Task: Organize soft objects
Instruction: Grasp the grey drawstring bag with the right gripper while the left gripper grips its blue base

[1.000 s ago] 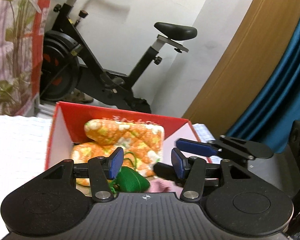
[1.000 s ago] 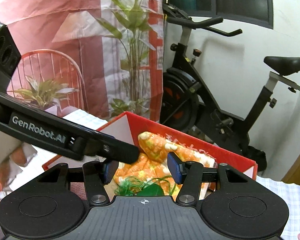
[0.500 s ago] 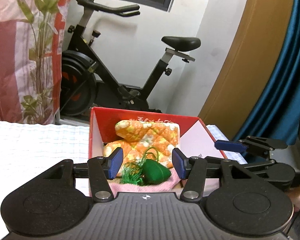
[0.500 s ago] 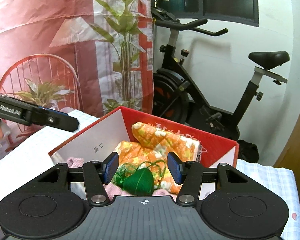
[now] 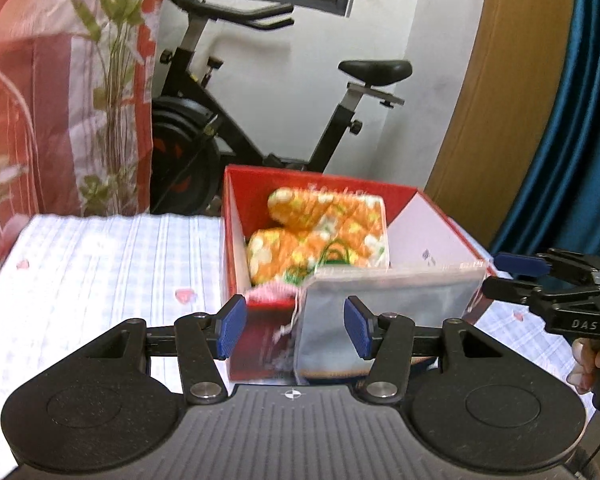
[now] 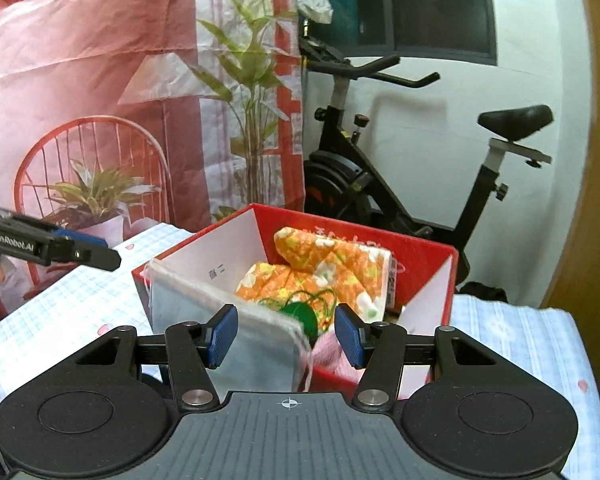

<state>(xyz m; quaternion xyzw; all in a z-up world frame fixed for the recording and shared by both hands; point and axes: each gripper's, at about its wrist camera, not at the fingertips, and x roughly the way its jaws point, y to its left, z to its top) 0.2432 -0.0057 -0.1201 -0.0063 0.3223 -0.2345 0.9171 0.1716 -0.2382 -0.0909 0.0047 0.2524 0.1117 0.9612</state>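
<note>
A red box (image 5: 324, 188) (image 6: 432, 256) stands on the checked tablecloth. Inside lie an orange floral quilted cloth (image 5: 328, 224) (image 6: 332, 264), a green tasselled pouch (image 6: 300, 314) and a pink knitted piece (image 5: 272, 292) (image 6: 328, 352). A grey drawstring bag (image 5: 380, 320) (image 6: 220, 320) hangs over the box's near wall. My left gripper (image 5: 294, 330) is open and empty, in front of the box. My right gripper (image 6: 286, 336) is open and empty, just short of the box. Each gripper shows at the edge of the other's view: the right gripper (image 5: 540, 276) and the left gripper (image 6: 60, 246).
The tablecloth (image 5: 100, 264) stretches left of the box and also right of it (image 6: 520, 344). A black exercise bike (image 5: 260, 120) (image 6: 400, 184) stands behind the table. A printed curtain (image 6: 120, 80) hangs at the left, a blue curtain (image 5: 572, 120) at the right.
Both grippers have drawn back from above the box and apart. The grey drawstring bag now hangs over the box's near wall; it was not in view before.
</note>
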